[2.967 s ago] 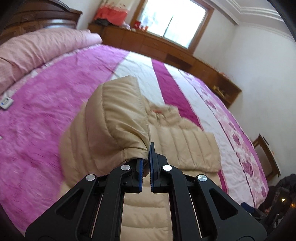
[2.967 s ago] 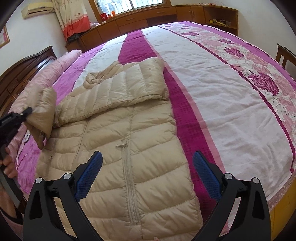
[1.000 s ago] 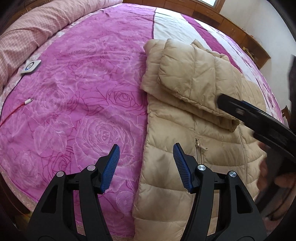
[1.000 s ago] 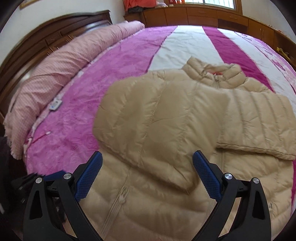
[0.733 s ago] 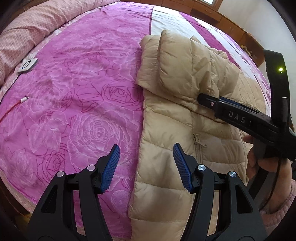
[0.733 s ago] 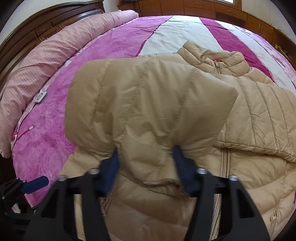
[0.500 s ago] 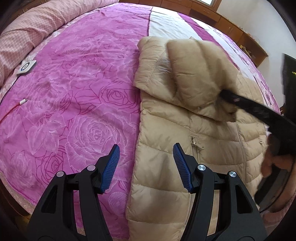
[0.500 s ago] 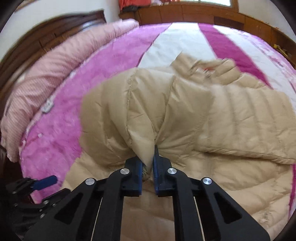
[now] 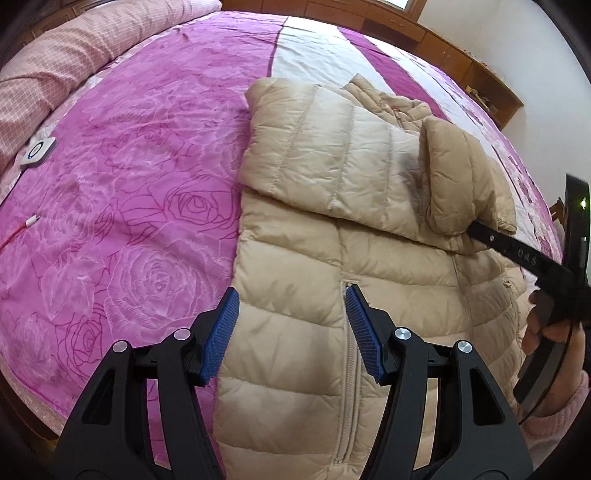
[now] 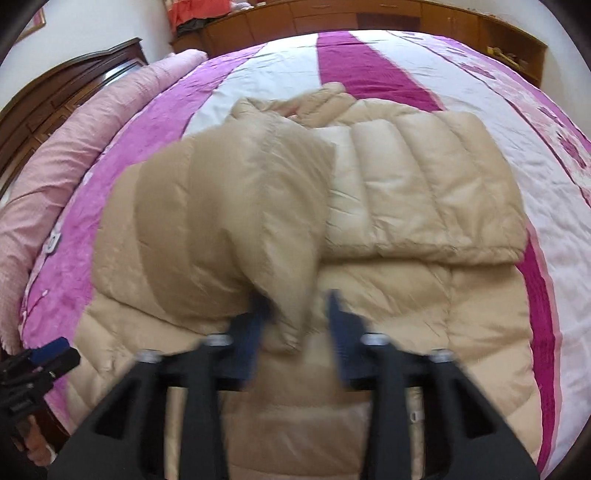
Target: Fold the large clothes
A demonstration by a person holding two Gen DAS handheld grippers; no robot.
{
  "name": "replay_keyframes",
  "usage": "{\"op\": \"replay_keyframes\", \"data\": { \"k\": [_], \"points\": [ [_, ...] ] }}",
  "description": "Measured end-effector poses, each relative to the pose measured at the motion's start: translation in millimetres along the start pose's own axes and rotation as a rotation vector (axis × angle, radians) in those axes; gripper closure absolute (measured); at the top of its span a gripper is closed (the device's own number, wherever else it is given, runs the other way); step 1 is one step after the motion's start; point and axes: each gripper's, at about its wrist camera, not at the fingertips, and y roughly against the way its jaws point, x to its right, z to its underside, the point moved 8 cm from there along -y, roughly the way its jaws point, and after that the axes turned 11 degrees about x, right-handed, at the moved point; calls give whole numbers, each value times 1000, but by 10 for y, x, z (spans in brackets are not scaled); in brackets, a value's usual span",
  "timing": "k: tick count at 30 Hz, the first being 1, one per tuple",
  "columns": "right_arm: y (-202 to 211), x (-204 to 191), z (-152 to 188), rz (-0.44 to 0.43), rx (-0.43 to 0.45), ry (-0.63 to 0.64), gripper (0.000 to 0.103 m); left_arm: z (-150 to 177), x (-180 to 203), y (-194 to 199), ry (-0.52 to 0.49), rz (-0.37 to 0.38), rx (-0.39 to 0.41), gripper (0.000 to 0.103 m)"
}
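A beige puffer jacket (image 9: 332,258) lies zipped, front up, on the pink bed. One sleeve (image 10: 424,184) is folded across the chest. The other sleeve (image 10: 221,229) is drawn over the front, and its cuff hangs between the jaws of my right gripper (image 10: 295,325). Those jaws are opening and the pads no longer pinch the cuff. In the left wrist view the same sleeve (image 9: 454,184) ends at the right gripper's finger (image 9: 517,254). My left gripper (image 9: 291,325) hovers open over the jacket's lower left edge, holding nothing.
A rolled pink quilt (image 9: 74,48) lies along the headboard (image 10: 55,96). A small white device (image 9: 37,151) and a cable (image 9: 22,225) rest on the pink cover at the left. Wooden cabinets (image 10: 406,18) line the far wall. A hand (image 9: 546,332) holds the right gripper.
My right gripper shut on the near sleeve's cuff, carried it across the jacket's front, and now its jaws have spread apart. The left gripper has hardly moved.
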Motion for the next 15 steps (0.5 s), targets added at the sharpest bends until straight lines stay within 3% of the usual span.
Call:
{"op": "replay_keyframes", "data": {
  "k": [1, 6, 11, 15],
  "points": [
    [47, 1, 18, 0, 10, 1, 44, 3, 6, 1, -2, -1, 0, 43],
    [273, -23, -27, 1, 46, 16, 44, -22, 23, -5, -9, -6, 5, 43],
    [423, -416, -161, -66, 102, 60, 34, -34, -3, -33, 1, -14, 4, 43],
    [262, -753, -190, -100, 92, 108, 31, -19, -22, -44, 5, -20, 2, 43]
  ]
}}
